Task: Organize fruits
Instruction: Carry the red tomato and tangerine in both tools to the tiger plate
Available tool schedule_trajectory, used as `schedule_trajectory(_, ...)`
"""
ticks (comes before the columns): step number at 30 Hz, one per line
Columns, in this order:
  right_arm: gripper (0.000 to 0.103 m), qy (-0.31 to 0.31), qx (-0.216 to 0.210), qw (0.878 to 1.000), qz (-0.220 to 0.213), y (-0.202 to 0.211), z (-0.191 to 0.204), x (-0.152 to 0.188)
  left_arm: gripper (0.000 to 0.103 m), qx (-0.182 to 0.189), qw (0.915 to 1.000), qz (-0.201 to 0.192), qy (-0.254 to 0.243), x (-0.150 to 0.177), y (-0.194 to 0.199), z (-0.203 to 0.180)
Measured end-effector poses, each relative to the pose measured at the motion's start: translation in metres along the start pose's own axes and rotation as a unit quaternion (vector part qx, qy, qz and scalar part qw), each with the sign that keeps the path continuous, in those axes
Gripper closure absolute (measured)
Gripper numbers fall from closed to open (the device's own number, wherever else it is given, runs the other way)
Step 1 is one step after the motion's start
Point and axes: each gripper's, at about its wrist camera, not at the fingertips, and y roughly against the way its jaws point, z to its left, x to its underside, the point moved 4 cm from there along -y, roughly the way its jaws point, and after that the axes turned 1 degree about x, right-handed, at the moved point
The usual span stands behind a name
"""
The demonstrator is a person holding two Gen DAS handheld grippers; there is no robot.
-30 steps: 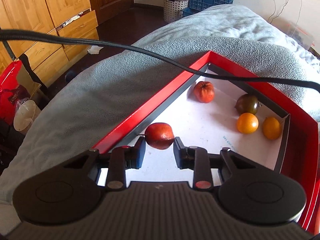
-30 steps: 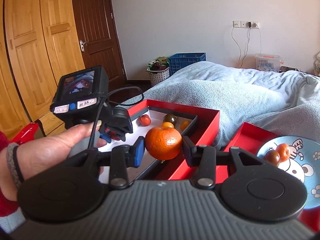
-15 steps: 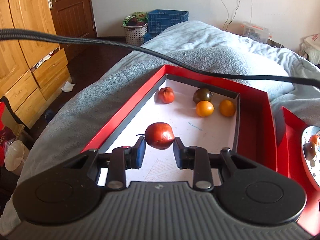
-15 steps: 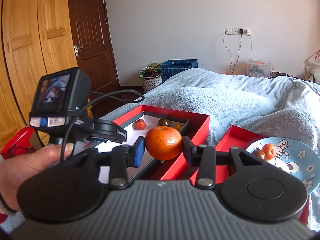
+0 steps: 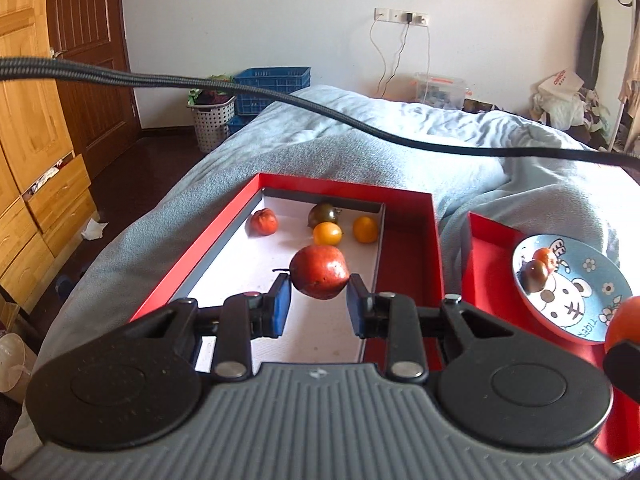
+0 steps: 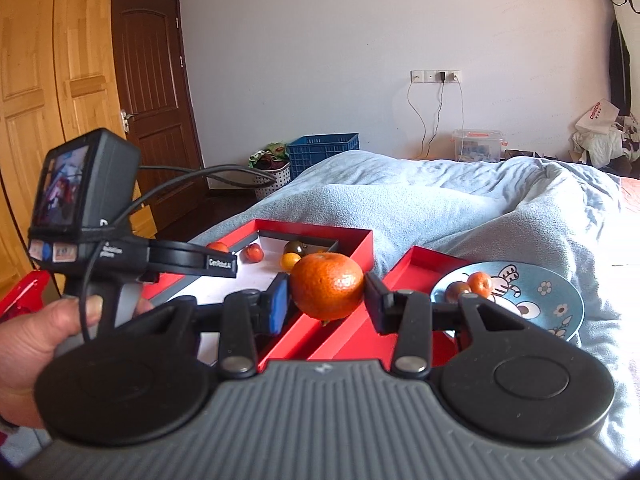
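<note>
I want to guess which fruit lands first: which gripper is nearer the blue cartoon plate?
Right. The right gripper with its mandarin is beside the plate; the left gripper is over the box tray.

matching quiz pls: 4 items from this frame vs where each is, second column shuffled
Items:
1. red fruit
2. mandarin
3. dark green tomato
4. blue plate

Places:
A. in the smaller red tray
B. in the left claw
C. on the white floor of the big red box
D. in the right claw

Pairs: 1-B, 2-D, 3-C, 4-A
</note>
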Motion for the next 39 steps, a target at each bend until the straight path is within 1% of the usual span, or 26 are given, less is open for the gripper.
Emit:
schedule_trajectory(5, 0.059, -0.002, 0.022, 1.0, -0.005, 0.018, -0.011, 0.005, 0.068, 0.025, 0.999, -0.023, -0.03, 0.002, 0.02, -0.024)
schedule_trajectory(10, 0.059, -0.01, 0.044, 0.999, -0.005, 0.032, -0.028, 0.013, 0.068, 0.047, 0.997, -0.028, -0.055, 0.009, 0.029, -0.047)
schedule_trajectory(22, 0.059, -0.034, 0.078, 0.996, 0.001, 0.05, -0.063, 0.034, 0.068, 0.072, 0.9911, -0.03, -0.108, 0.02, 0.027, -0.084)
schedule_trajectory(27, 0.059, -0.036, 0.094, 0.995, 0.005, 0.052, -0.076, 0.04, 0.068, 0.091, 0.9876, -0.029, -0.125, 0.021, 0.022, -0.103)
schedule_trajectory(32, 0.059, -0.047, 0.103, 0.994, 0.008, 0.052, -0.091, 0.047, 0.068, 0.122, 0.9818, -0.028, -0.143, 0.017, 0.015, -0.133)
schedule_trajectory(36, 0.059, -0.059, 0.109, 0.992, 0.012, 0.05, -0.104, 0.055, 0.068, 0.154, 0.9734, -0.032, -0.166, 0.013, 0.006, -0.167)
schedule_trajectory(39, 0.059, -0.068, 0.112, 0.991, 0.014, 0.048, -0.115, 0.06, 0.068, 0.171, 0.9689, -0.03, -0.177, 0.013, -0.004, -0.191)
